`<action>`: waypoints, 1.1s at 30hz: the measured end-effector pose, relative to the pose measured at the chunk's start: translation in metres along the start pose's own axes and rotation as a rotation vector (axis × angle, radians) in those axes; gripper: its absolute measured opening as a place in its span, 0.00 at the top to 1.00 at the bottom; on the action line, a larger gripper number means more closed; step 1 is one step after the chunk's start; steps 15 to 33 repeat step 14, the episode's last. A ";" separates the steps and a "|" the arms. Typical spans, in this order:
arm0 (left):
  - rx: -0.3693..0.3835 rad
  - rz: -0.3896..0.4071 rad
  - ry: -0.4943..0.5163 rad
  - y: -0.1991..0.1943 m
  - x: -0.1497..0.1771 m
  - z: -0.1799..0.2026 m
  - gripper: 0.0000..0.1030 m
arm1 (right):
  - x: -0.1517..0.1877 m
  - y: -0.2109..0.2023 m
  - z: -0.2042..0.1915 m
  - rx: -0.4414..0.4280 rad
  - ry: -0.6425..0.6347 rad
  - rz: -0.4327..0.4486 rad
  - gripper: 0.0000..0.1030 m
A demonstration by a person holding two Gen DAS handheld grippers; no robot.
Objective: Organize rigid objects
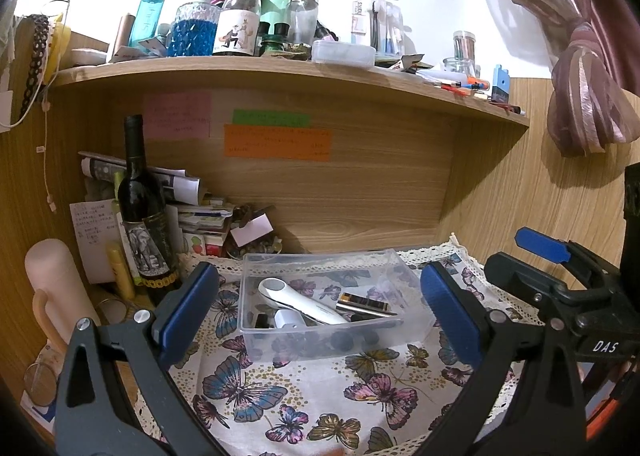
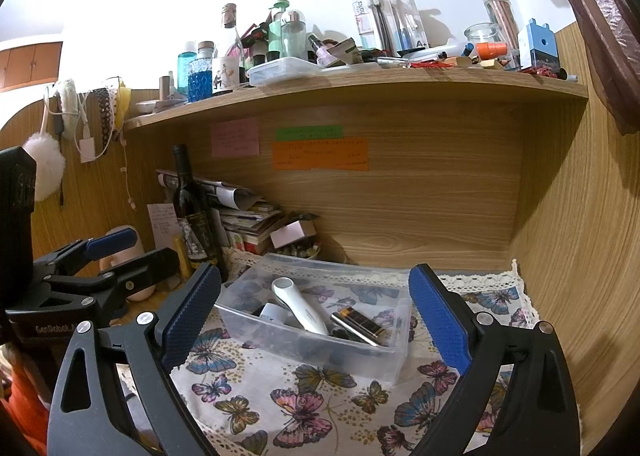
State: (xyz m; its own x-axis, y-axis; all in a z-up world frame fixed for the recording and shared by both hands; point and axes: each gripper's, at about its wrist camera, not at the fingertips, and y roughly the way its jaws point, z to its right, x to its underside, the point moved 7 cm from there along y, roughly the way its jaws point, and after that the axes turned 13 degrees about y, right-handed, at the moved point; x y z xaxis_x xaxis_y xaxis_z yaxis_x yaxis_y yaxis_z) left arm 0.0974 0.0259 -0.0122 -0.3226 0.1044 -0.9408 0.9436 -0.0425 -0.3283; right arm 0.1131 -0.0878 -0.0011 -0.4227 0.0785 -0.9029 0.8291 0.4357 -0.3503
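A clear plastic box (image 1: 412, 332) (image 2: 384, 356) stands on the butterfly cloth (image 1: 304, 396) (image 2: 304, 408) under the shelf. Inside lie a white handheld device (image 1: 300, 302) (image 2: 300, 306), a dark gold-ended bar (image 1: 362, 302) (image 2: 360, 322), a small white piece (image 1: 286, 319) (image 2: 272, 312) and some dark items. My left gripper (image 1: 316, 316) is open and empty, its fingers either side of the box, a little in front. My right gripper (image 2: 314, 320) is open and empty, likewise framing the box. The right gripper shows at right in the left wrist view (image 1: 560, 272); the left one shows at left in the right wrist view (image 2: 100, 268).
A dark wine bottle (image 1: 142, 207) (image 2: 192, 211), a paper stack (image 1: 200, 211) (image 2: 248, 215), a pink flask (image 1: 56, 288) and a yellow tube (image 1: 120, 272) crowd the left corner. The shelf (image 1: 280, 71) (image 2: 360, 87) above carries bottles, jars and pens. Wooden walls close the back and right.
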 end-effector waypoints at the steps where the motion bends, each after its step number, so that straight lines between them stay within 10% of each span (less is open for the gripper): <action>1: 0.001 0.000 0.004 0.000 0.000 0.001 0.01 | 0.000 0.000 0.000 -0.001 0.000 -0.001 0.08; 33: 0.019 0.005 0.006 0.000 -0.002 0.004 0.01 | 0.000 0.001 -0.001 0.003 0.002 -0.001 0.08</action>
